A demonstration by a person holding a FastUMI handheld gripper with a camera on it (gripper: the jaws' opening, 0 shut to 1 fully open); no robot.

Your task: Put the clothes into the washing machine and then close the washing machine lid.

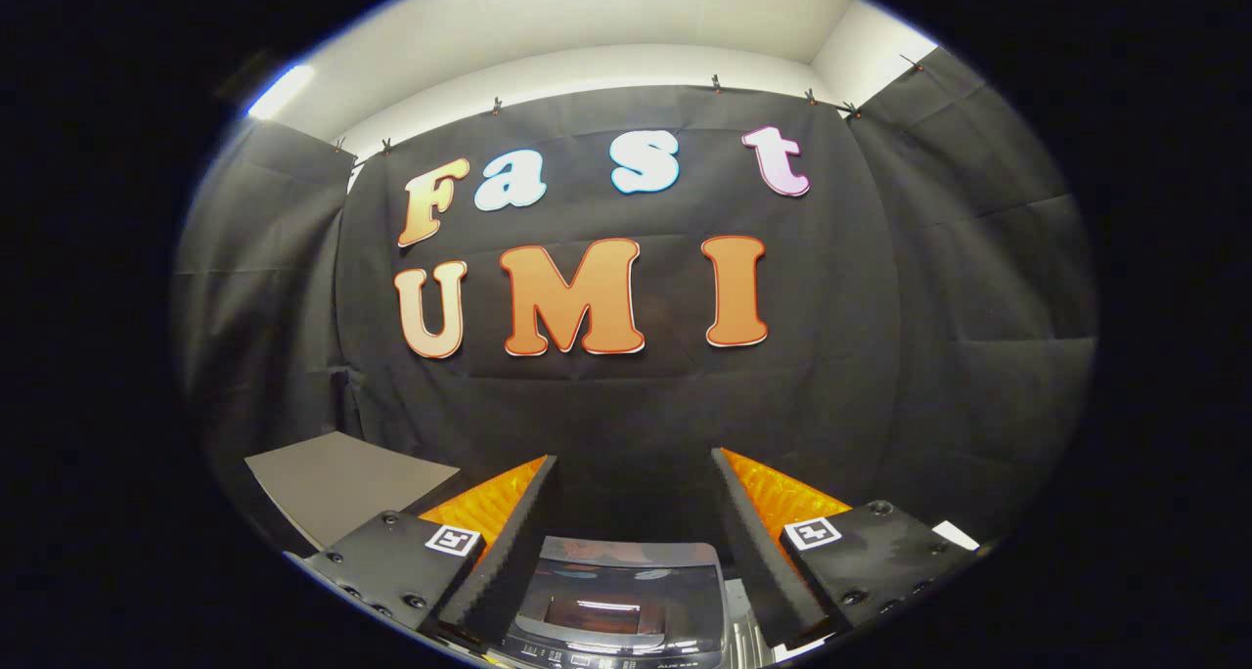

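Observation:
My gripper (634, 473) is open, its two fingers spread wide with nothing between them. Below and between the fingers lies the washing machine (621, 601), seen from above. Its dark glossy lid is down flat and reflects the booth lights. A control strip runs along its near edge. The gripper hangs well above the machine and touches nothing.
A grey flat board (337, 483) lies to the left of the machine, beyond the left finger. A small white piece (956, 535) shows past the right finger. The black cloth wall (626, 395) stands close behind the machine.

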